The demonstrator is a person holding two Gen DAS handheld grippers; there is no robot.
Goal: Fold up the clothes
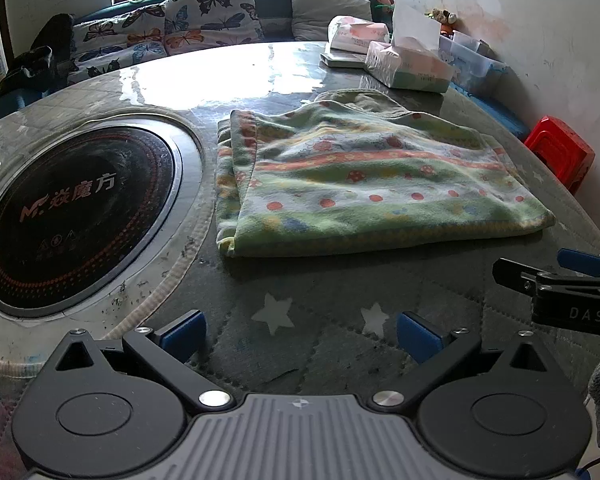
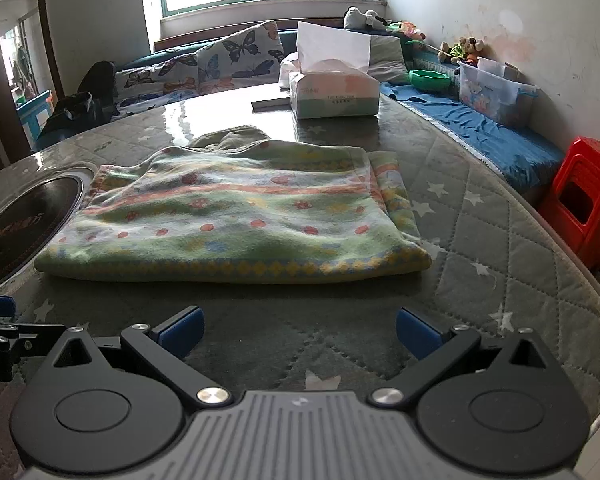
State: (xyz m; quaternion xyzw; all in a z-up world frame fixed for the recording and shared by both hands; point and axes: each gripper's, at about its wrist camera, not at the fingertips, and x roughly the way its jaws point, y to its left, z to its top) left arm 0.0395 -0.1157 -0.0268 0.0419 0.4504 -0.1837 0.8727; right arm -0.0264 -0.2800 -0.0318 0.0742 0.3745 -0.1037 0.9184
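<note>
Round table [image 1: 324, 344] under a quilted grey star-print cover, window and butterfly-print cushions [image 1: 172, 28] behind, inset induction hob [image 1: 76, 216] on the left half, tissue box [image 2: 334, 94] at the far side, red stool [image 2: 588, 196] off the right edge. Found on the cover, just right of the hob and ahead of both tools: one folded garment [image 1: 364, 184], fleecy, green with orange and blue bands and red dots, diamond-pattern hem along the near edge. Lay flat in several layers, long axis crosswise to both sets of fingers, folded edges stacked at the left end, a plain olive portion showing at the far side. Left gripper [image 1: 300, 336] held low over the cover, jaws spread wide and empty, near hem straight ahead and well apart from the pads. Right gripper [image 2: 300, 334] likewise wide and empty, set squarely before the hem, seemingly about as near as the left. Judged largely folded; any further fold likely to call for a reach forward to the near hem corners.
</note>
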